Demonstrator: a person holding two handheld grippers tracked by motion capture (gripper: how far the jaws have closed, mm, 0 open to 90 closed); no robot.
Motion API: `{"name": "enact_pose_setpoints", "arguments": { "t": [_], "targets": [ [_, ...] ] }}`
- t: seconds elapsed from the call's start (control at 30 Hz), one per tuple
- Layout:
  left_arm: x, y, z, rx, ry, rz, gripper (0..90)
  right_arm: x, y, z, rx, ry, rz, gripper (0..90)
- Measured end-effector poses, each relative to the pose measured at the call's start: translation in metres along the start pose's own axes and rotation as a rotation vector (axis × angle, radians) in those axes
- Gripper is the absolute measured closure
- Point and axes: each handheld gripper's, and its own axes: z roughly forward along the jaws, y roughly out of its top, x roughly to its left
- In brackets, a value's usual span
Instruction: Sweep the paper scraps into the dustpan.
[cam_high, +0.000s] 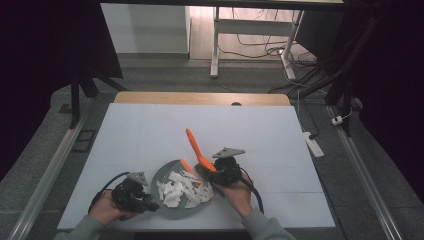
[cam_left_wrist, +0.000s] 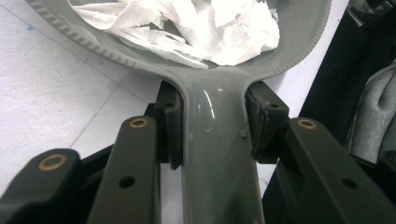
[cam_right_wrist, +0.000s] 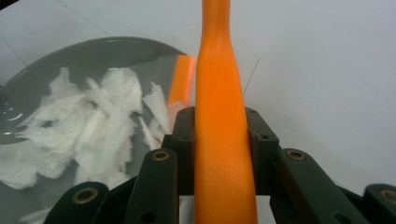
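The left gripper (cam_left_wrist: 212, 126) clamped the stiff grey pan (cam_high: 165, 176) by its handle at the table's near edge, while the right gripper (cam_right_wrist: 222, 140) gripped the rigid orange spatula (cam_right_wrist: 220, 121) over light, soft paper scraps (cam_high: 182, 189).

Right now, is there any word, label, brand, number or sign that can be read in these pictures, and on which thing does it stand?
None can be read.
The grey pan, held by its handle in the left gripper, bears no writing.
The orange tool in the right gripper is plain.
The torn white paper and the white table show no print.
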Motion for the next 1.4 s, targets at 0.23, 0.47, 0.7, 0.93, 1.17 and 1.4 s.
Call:
{"name": "enact_pose_setpoints", "arguments": {
  "t": [0.23,0.47,0.7,0.93,1.17,1.4],
  "targets": [
    [0.001,0.0,0.0,0.0,-0.002,-0.002,61.2,0.024,0.008,0.009,-0.018,0.036,-0.028,70.3],
    [0.002,-0.001,0.001,-0.005,-0.007,-0.003,61.3,0.048,0.016,0.018,-0.033,0.138,-0.068,70.3],
    [0.004,-0.002,0.001,-0.019,-0.006,-0.004,61.2,0.042,0.022,0.005,-0.079,0.115,-0.08,70.3],
    [0.005,-0.002,0.002,-0.026,-0.001,-0.005,61.2,0.027,0.025,-0.006,-0.112,0.094,-0.053,70.3],
    [0.006,-0.003,0.002,-0.027,-0.002,-0.005,61.2,0.022,0.026,-0.012,-0.108,0.097,-0.046,70.3],
    [0.006,-0.003,0.001,-0.037,0.003,-0.007,61.2,0.018,0.025,-0.019,-0.116,0.079,-0.056,70.3]
  ]
}}
